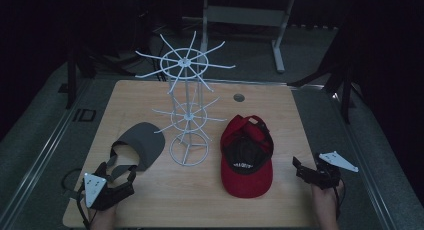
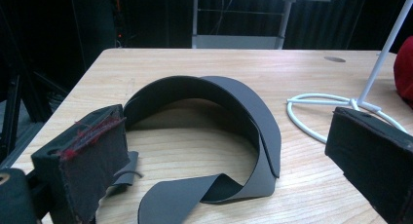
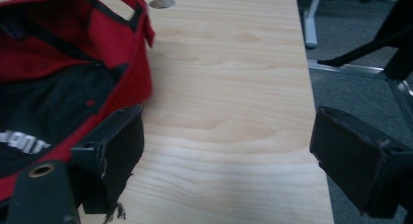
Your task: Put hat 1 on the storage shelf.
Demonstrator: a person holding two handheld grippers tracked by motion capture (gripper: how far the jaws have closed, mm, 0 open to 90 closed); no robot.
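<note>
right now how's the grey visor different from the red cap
The grey visor is an open band with no crown; the red cap has a full crown, lying upside down with its black lining showing. The visor lies left of the white wire rack, the cap right of it. Both rest on the wooden table, ungripped.

Left tool low, jaws spread wide; right tool low, jaws spread wide.

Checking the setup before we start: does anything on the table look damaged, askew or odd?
One thing: the pad on one jaw of the left tongs is frayed, with red threads caught in its top edge. The red cap lies upside down, lining up, and the grey visor lies flat beside the upright white wire rack.
</note>
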